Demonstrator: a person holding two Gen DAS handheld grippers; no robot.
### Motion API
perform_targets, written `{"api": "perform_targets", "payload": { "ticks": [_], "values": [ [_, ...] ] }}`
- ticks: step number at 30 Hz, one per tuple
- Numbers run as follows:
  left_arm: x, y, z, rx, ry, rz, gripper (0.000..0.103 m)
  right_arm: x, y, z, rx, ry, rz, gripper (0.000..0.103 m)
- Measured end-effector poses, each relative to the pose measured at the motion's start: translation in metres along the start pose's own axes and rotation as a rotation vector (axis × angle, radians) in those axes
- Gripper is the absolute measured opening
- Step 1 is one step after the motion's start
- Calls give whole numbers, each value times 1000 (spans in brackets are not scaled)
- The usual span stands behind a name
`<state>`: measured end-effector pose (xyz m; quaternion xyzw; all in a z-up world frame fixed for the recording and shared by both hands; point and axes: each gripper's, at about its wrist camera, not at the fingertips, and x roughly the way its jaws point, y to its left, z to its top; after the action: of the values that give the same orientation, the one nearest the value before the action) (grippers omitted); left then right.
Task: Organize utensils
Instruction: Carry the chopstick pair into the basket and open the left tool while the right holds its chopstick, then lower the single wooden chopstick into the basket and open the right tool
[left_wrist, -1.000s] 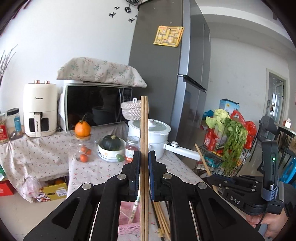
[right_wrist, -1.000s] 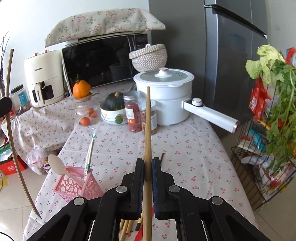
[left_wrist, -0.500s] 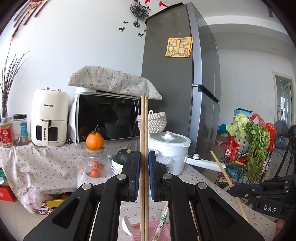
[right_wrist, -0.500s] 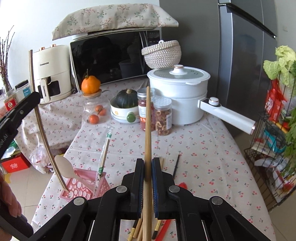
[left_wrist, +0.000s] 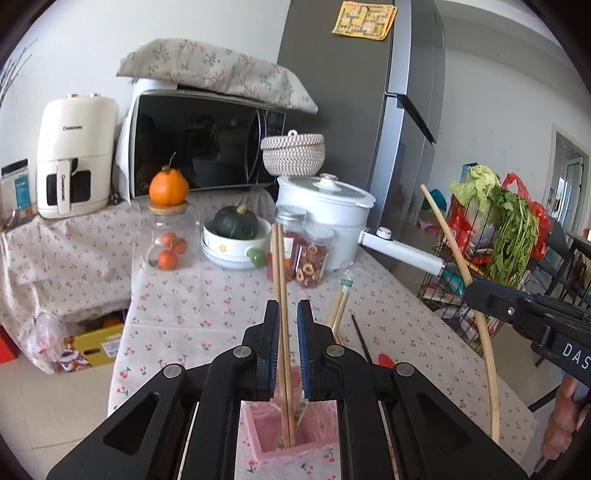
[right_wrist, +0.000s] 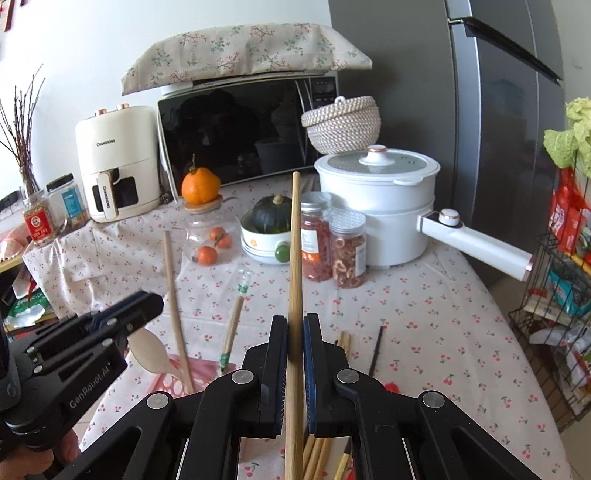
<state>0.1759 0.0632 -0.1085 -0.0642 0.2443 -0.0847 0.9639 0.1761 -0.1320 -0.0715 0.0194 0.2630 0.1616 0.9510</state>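
My left gripper (left_wrist: 284, 314) is open just above the pink utensil holder (left_wrist: 255, 435). A pair of wooden chopsticks (left_wrist: 280, 295) stands in the holder, leaning between the parted jaws. A wrapped chopstick (left_wrist: 341, 295) leans in the holder too. My right gripper (right_wrist: 294, 332) is shut on a single wooden chopstick (right_wrist: 294, 258), held upright above the table. In the right wrist view the left gripper (right_wrist: 122, 314) sits at the left over the holder (right_wrist: 173, 384), with a pale spoon (right_wrist: 151, 354) in it. Loose chopsticks (right_wrist: 343, 339) lie on the cloth.
The table has a floral cloth (right_wrist: 424, 332). At the back stand a white pot (right_wrist: 376, 199) with a long handle, two jars (right_wrist: 332, 243), a bowl with a squash (right_wrist: 269, 229), a glass jar (right_wrist: 210, 232), a microwave (right_wrist: 240, 129) and an air fryer (right_wrist: 114, 166). A vegetable rack (left_wrist: 487, 236) is at the right.
My left gripper came down over the pink holder and opened, letting go of the chopstick pair into it. My right gripper kept hold of its chopstick.
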Motion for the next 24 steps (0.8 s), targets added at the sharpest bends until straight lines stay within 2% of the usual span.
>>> {"api": "perform_targets", "payload": {
  "ticks": [2, 6, 13, 18, 24],
  "values": [
    [-6, 4, -1, -14, 32, -7, 13, 0, 2, 1, 19, -20, 19, 5],
    [-20, 12, -2, -45, 102, -8, 26, 4, 10, 3, 49, -68, 38, 5],
    [-33, 37, -12, -68, 284, 83, 40, 21, 33, 10, 127, -173, 54, 5],
    [-42, 64, -19, -91, 338, 108, 41, 36, 55, 11, 177, -275, 2, 5],
    [-48, 89, -19, -129, 352, 108, 41, 51, 75, 5, 178, -380, -152, 5]
  ]
}}
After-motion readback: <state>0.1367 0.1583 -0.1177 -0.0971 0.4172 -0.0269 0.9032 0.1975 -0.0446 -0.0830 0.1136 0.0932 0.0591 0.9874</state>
